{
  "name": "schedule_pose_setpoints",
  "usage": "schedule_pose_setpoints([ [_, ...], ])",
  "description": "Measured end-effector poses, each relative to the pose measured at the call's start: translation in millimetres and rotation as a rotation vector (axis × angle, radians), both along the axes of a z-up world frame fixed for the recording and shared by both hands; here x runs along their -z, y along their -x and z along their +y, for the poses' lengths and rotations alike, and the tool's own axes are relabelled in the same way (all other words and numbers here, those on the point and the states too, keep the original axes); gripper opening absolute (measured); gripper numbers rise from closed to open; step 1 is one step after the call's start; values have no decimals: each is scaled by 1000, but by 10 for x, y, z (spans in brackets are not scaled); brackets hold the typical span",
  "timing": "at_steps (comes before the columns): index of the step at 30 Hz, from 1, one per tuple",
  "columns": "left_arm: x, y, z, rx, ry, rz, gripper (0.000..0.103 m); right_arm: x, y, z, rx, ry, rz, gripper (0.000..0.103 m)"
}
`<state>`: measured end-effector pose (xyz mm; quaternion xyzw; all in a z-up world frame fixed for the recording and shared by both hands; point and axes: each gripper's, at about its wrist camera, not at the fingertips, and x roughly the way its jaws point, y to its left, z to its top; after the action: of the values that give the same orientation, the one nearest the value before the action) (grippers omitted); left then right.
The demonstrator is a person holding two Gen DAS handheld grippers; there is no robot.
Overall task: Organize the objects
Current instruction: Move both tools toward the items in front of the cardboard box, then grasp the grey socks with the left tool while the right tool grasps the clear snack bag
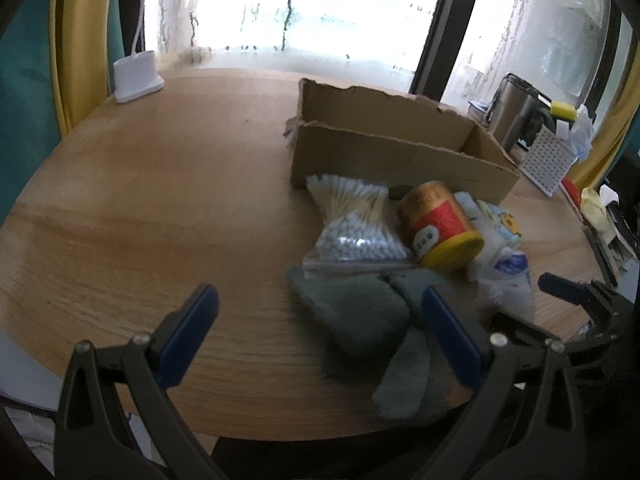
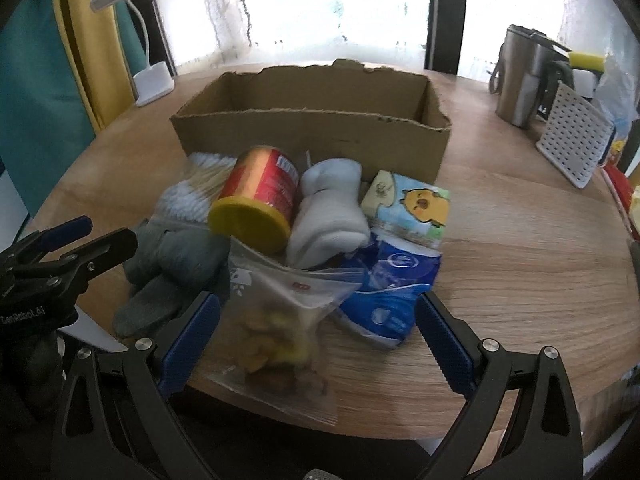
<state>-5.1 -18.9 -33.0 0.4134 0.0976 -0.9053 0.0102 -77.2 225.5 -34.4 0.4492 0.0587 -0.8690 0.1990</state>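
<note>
Both claws hang spread wide, gripping nothing — the left claw [image 1: 320, 336] over the grey glove [image 1: 360, 320], the right claw [image 2: 318, 340] over a snack bag [image 2: 276, 328]. The pile lies on the table [image 1: 160, 200] against the cardboard box [image 2: 312, 128] — can [image 2: 256, 196], cotton swabs [image 1: 352, 216], tissue packs [image 2: 384, 288].

Two fisheye views look forward from low over the round tabletop [image 1: 160, 200] toward a bright window. The left view sits left of the pile; the right view faces it closer, head-on. Both share the cardboard box [image 1: 400, 160] [image 2: 312, 136] and pile.
</note>
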Motion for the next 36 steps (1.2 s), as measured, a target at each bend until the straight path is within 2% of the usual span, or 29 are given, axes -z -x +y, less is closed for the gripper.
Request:
schedule_pose_setpoints([
  [4, 42, 12, -17, -5, -1, -9, 102, 91, 11, -75, -26, -14, -31, 87],
  [11, 85, 47, 65, 25, 5, -21, 102, 159, 19, -107, -32, -30, -33, 76],
  [14, 85, 65, 160, 54, 20, -24, 102, 166, 12, -88, -28, -26, -27, 67],
  [16, 82, 83, 243, 77, 35, -23, 102, 151, 6, -56, -26, -8, -24, 58],
  [26, 100, 228, 477, 128, 109, -30, 102, 48, -31, 85, -9, 49, 9, 50],
  [36, 264, 341, 589, 154, 101, -79, 102, 26, -57, 189, 14, 79, 15, 47],
])
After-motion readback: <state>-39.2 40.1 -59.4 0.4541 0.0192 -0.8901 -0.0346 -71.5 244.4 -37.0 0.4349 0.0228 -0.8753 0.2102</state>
